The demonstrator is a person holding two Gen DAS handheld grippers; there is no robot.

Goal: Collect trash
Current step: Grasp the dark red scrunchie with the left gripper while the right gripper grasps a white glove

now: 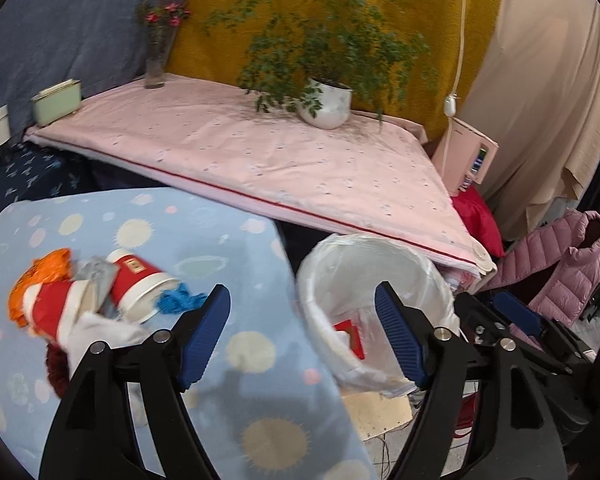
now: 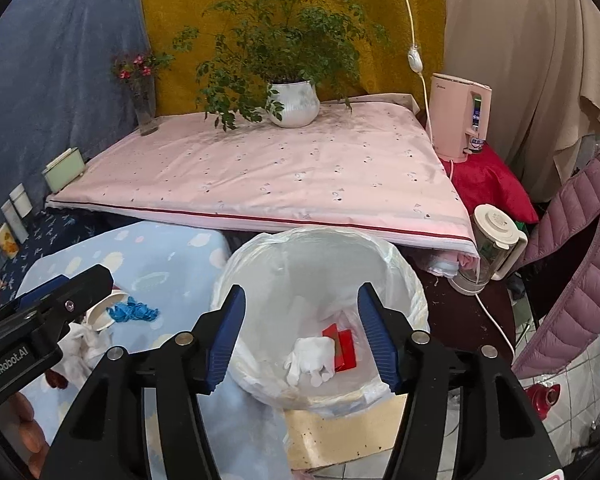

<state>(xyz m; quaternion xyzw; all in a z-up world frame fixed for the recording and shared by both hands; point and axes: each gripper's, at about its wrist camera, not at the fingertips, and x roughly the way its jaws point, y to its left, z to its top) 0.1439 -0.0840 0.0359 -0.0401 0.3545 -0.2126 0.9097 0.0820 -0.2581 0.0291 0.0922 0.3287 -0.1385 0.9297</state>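
Observation:
A white-lined trash bin [image 2: 404, 276] stands beside the blue spotted table [image 1: 240, 400]; it also shows in the left wrist view [image 1: 312, 308]. In it lie a white glove [image 2: 312, 358] and a red packet [image 2: 346, 346]. My right gripper [image 2: 302, 336] is open and empty above the bin. My left gripper [image 1: 302, 328] is open and empty over the table's right edge. On the table lies a trash pile: two red paper cups [image 1: 140, 284], orange wrapper [image 1: 48, 268], blue scrap [image 1: 178, 300], white tissue [image 1: 100, 332].
A pink-covered table [image 2: 280, 176] behind holds a potted plant [image 2: 294, 100], a flower vase [image 2: 144, 108] and a green box [image 2: 64, 170]. A pink appliance [image 2: 460, 116], a blender jug [image 2: 492, 248] and a pink jacket [image 2: 572, 264] stand right.

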